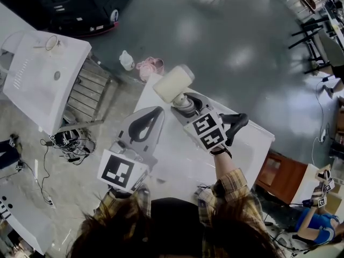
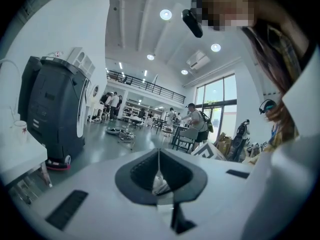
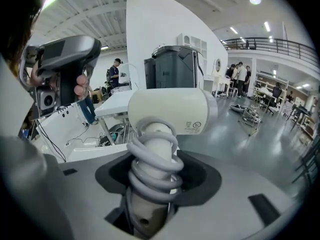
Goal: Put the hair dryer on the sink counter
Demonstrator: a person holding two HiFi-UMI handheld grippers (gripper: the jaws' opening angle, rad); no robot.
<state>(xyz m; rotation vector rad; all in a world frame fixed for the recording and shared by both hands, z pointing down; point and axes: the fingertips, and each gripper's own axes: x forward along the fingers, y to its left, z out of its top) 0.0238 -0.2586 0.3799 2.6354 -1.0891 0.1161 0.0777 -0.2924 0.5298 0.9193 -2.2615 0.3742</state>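
A cream hair dryer (image 1: 173, 84) is held up by its handle in my right gripper (image 1: 185, 104), which is shut on it. In the right gripper view its barrel (image 3: 167, 111) lies crosswise above the jaws, and a grey cord (image 3: 155, 169) is wound round the handle. My left gripper (image 1: 153, 112) hangs beside it on the left, holding nothing; in the left gripper view (image 2: 159, 176) its jaws meet along a thin seam. The white sink counter (image 1: 32, 79) stands off at the upper left, apart from both grippers.
A white table (image 1: 252, 138) lies under both grippers. A black machine (image 1: 80, 4) stands beyond the sink. A white bottle (image 1: 126, 61) and a pink object (image 1: 150, 66) lie on the grey floor. A brown cabinet (image 1: 282, 176) is at the right.
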